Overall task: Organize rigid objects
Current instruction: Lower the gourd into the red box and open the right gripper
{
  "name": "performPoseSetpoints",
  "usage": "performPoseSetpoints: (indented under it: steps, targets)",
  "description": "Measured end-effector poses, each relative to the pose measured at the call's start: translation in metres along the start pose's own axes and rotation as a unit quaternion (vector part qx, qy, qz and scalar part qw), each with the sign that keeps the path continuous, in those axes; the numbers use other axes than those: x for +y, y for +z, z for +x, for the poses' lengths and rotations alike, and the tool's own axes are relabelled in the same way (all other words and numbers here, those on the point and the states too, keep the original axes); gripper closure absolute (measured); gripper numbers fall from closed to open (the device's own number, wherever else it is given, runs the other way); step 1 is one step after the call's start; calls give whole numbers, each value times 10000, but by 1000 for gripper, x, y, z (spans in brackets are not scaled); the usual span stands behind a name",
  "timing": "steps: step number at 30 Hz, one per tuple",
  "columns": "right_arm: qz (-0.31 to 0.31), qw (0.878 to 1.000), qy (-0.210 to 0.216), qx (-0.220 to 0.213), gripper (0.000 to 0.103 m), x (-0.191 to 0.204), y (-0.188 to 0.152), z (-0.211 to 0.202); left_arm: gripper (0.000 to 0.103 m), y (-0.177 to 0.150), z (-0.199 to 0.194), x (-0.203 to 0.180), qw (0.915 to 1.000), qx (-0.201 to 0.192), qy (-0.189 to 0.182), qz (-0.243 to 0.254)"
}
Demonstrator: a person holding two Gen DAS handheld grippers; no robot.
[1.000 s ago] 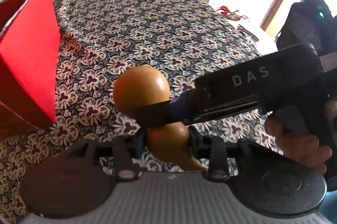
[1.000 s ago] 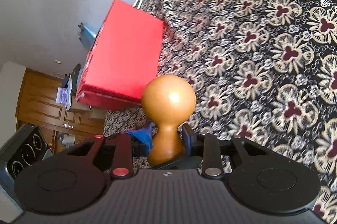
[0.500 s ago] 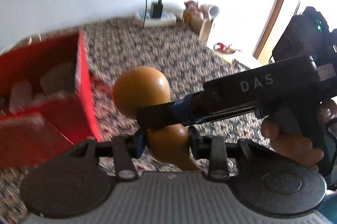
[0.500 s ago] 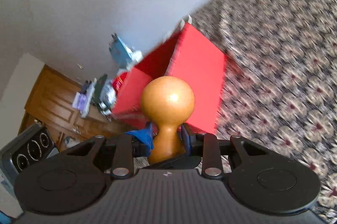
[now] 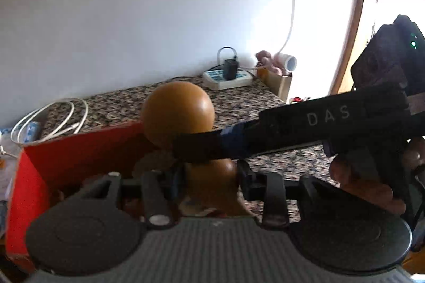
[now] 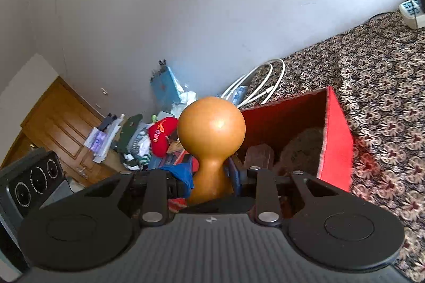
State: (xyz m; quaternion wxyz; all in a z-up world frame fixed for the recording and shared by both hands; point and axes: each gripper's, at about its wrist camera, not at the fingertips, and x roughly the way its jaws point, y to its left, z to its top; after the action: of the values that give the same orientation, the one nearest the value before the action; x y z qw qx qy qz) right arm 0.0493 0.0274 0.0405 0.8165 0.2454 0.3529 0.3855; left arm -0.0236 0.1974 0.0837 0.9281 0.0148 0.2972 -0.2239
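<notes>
An orange-brown gourd (image 5: 178, 118) with a round head and a narrow neck is held by both grippers. My left gripper (image 5: 209, 176) is shut on its lower body. My right gripper (image 6: 211, 176) is shut on its neck (image 6: 211, 174); its finger crosses the left wrist view under the head (image 5: 239, 142). The gourd hangs above the open red box (image 5: 79, 150), which also shows in the right wrist view (image 6: 334, 139). Dark and brownish items lie inside the box (image 6: 300, 147), hard to name.
The box stands on a flower-patterned cloth (image 6: 385, 86). A white coiled cable (image 5: 53, 118) lies behind it by the wall. A power strip with a charger (image 5: 228, 75) sits at the back. Clothes and clutter (image 6: 138, 136) lie left of the box.
Both grippers have carried the gourd left and up, from above the patterned cloth to above the open red box. The box's inside has come into view.
</notes>
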Motion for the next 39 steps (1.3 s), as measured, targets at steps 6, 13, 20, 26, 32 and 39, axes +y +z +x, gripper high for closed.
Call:
performPoseSetpoints:
  steps: [6,13,20,26,32,39]
  targets:
    - [-107,9985,-418,326,91,3,-3,40,68,-7,22,47,9990,328,-76,-278]
    - [-625,9901,-943,827,91,9,-5,70,67,-24,47,77,9938,720,-239,-814]
    - [-874,9864,-1074,889,90,12,-5,82,62,-30,57,91,9901,763,-254,-1150]
    - [-870,9823,-1372,933,89,7,-3,88,61,-33,62,93,9883,844,-290,-1240]
    - [-773,9836,-1461,715,88,-4,-3,86,58,-37,68,93,9881,944,-195,-1200]
    - [-463,9888,-1370,359,89,-3,-9,63,52,-42,62,99,9865,1019,3,-1283]
